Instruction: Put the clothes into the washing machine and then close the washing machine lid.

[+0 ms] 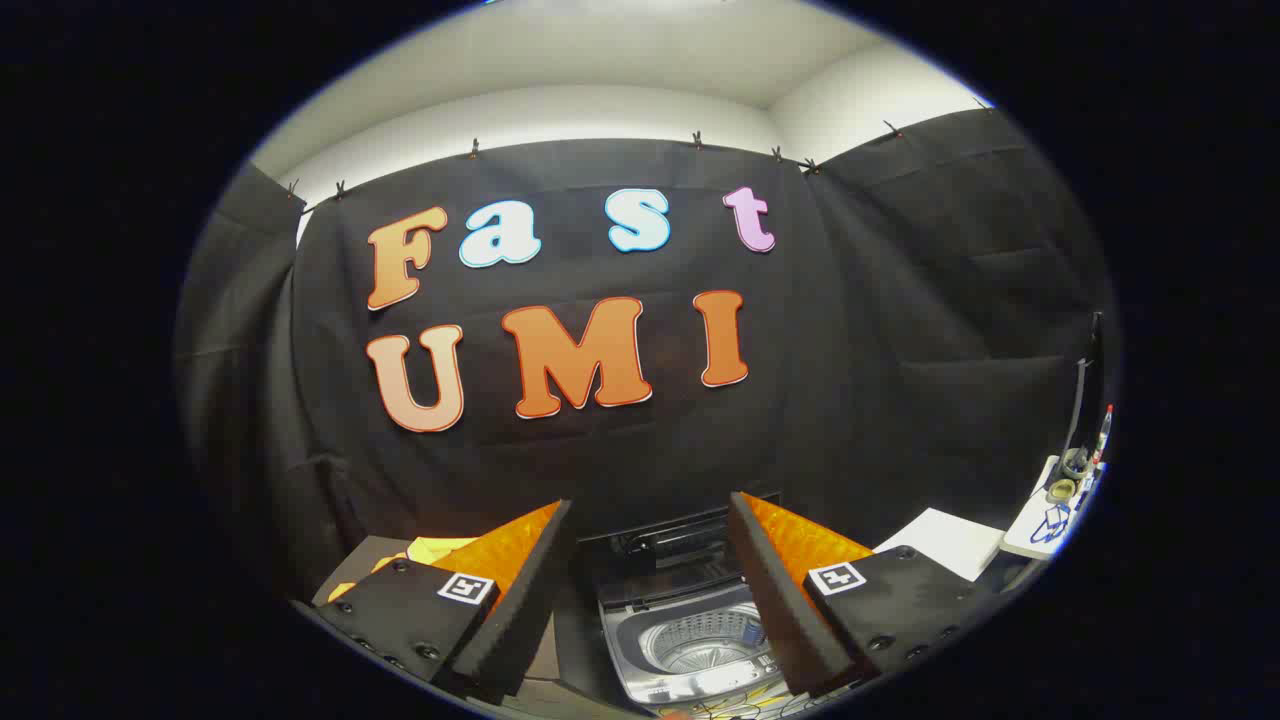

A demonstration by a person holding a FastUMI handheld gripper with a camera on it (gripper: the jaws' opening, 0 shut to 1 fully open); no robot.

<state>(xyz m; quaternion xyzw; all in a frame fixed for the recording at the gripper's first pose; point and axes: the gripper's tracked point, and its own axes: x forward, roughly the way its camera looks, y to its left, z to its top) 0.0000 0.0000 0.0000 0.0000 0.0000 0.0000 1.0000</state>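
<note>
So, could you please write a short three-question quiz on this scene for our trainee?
1. True or false: the washing machine lid is open.
2. The hand-held gripper fingers are: A) shut on cloth, B) open and holding nothing, C) pressing on the lid.
3. Fill in: the yellow clothes lie beyond the ____ finger.

Key: 1 true, the drum shows between the fingers. 2 B. 3 left.

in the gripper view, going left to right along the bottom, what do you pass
yellow cloth → left finger → open washing machine drum between the spread fingers → right finger → white sheet → small clutter on a white tray
</note>
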